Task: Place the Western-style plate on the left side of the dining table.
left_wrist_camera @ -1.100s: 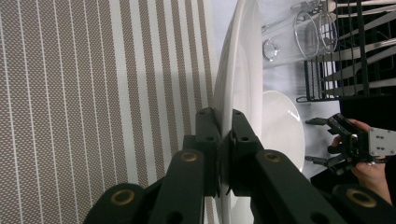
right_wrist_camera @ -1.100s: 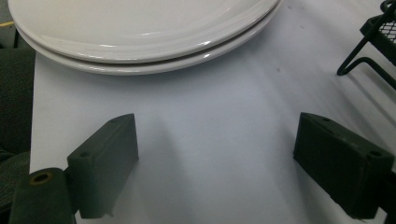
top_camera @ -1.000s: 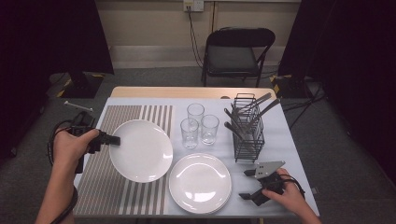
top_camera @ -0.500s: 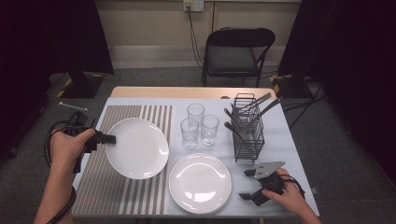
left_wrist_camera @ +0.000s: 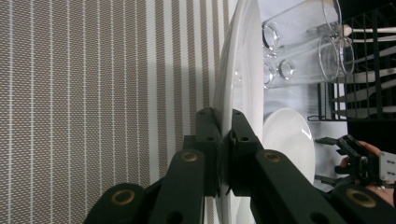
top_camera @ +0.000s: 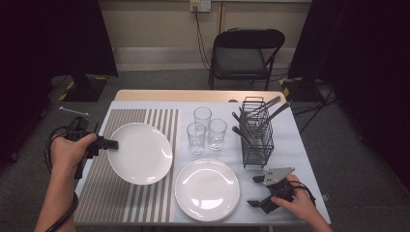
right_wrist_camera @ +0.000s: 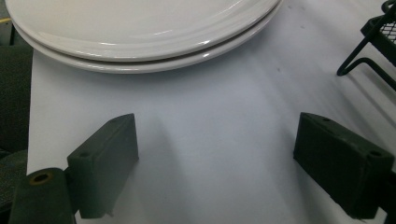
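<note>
left gripper (top_camera: 112, 144) jaws clenched on rim of white plate (top_camera: 142, 152); since a second ago plate shifted left, now over striped placemat (top_camera: 104, 193), seems lifted. likely placing step. right gripper (top_camera: 263, 191) jaws released, idle on bench (top_camera: 290, 145) beside plate stack (top_camera: 207, 189).

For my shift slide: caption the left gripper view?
Left gripper clamps the white plate rim above the striped placemat.

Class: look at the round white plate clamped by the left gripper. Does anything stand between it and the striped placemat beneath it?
Nothing visible does. The left gripper grips the round white plate by its rim, and the brown-and-white striped placemat under it lies bare; the three clear drinking glasses stand off to its side.
</note>
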